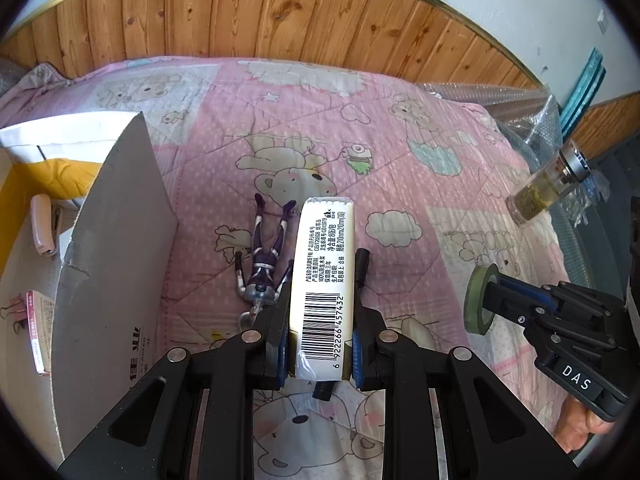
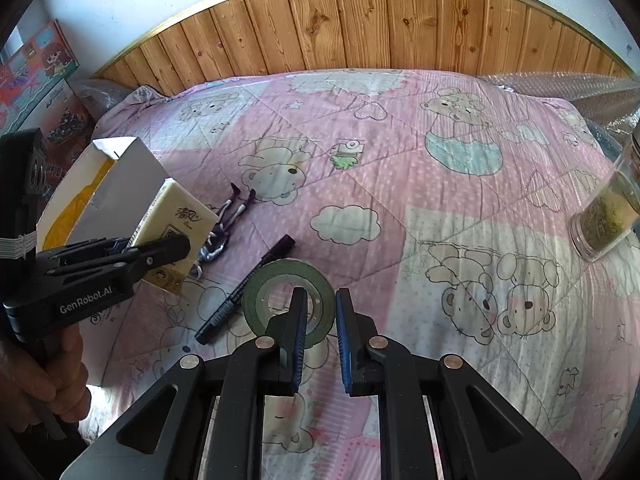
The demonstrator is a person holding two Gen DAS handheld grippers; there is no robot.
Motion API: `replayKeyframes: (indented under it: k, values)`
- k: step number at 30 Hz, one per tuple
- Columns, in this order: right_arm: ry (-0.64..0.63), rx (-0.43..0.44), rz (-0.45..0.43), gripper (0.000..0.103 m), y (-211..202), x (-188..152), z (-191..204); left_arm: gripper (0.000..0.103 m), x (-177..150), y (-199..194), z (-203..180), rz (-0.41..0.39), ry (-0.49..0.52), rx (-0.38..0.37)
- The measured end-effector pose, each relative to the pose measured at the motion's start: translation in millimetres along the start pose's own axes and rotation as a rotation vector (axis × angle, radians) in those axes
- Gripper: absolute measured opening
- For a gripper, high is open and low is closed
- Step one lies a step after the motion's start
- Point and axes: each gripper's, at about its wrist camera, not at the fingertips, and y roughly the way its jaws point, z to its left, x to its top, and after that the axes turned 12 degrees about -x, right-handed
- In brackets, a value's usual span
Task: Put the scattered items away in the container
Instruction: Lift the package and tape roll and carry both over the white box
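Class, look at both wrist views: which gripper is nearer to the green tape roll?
Right. The right gripper is at the green tape roll, one finger reaching into its hole. The left gripper holds the tissue pack off to the roll's left, near the cardboard box.

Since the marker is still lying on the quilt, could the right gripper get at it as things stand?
Probably not right away: the right gripper has its fingers around the rim of the tape roll. The marker lies just left of it, uncovered on the quilt, so once freed the way looks open.
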Motion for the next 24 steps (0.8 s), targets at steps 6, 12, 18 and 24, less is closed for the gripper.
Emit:
replayKeyframes:
  k: [6, 12, 18, 24]
  values:
    - [-0.011, 0.019, -0.026, 0.015, -12, 8, 22, 0.024, -1, -20, -1, -0.027, -0.011, -0.027]
    - [-0.025, 0.033, -0.047, 0.015, -22, 11, 42, 0.024, -5, -41, -1, -0.052, -0.014, -0.05]
    - [-0.035, 0.041, -0.062, 0.015, -32, 10, 59, 0.024, -10, -61, 4, -0.077, -0.018, -0.061]
    - [-0.038, 0.049, -0.08, 0.015, -44, 8, 74, 0.024, -14, -79, 13, -0.107, -0.015, -0.04]
